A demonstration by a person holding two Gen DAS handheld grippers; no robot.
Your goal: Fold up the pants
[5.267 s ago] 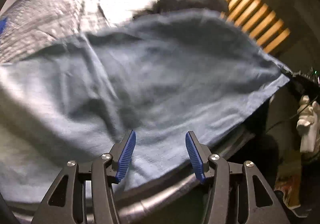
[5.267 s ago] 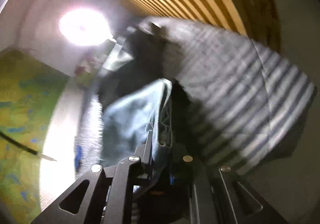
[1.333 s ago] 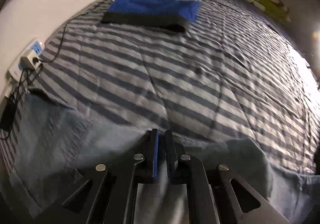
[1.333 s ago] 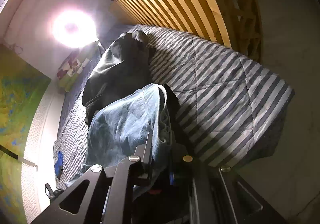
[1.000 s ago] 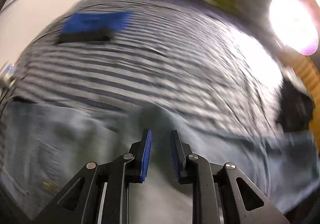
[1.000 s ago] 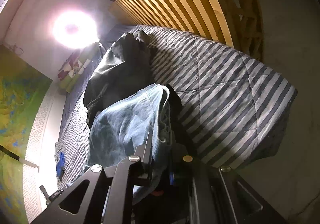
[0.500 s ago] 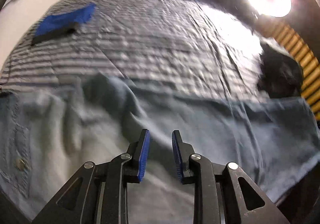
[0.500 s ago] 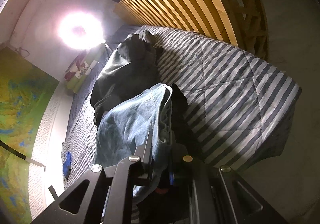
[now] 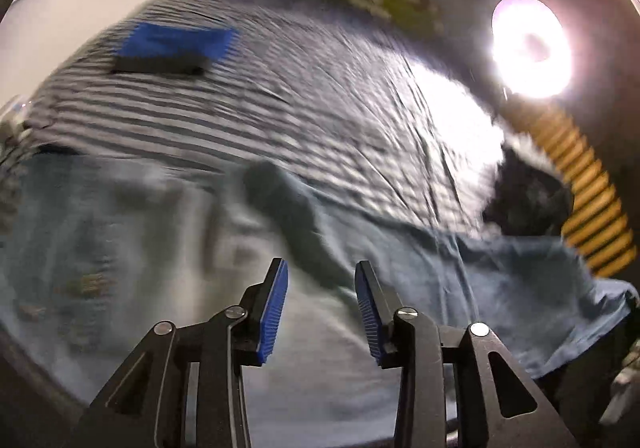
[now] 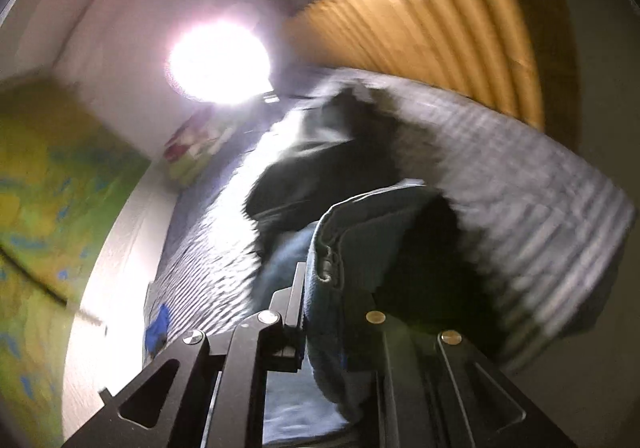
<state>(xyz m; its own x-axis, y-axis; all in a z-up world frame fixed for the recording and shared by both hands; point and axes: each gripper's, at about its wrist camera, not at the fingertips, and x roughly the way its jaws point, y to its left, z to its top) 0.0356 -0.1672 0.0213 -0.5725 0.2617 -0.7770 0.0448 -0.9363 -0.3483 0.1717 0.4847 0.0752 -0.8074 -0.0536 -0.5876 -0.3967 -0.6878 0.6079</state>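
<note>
Spreading is in hand: the pants [image 9: 460, 288] hem is clamped in the right gripper [image 10: 320, 312]; the left gripper [image 9: 320, 304], just opening, empty, needs a fresh near-edge hold.

One pair of pale blue pants [image 9: 460, 280] is counted, spread on one striped bed cover [image 9: 248, 116]. One dark garment [image 9: 528, 200] and one blue folded item [image 9: 176, 44] are seen — one each. One round lamp [image 9: 530, 50] is lit. Two claws are counted — the left claw [image 9: 320, 308] and the right claw [image 10: 320, 308].
</note>
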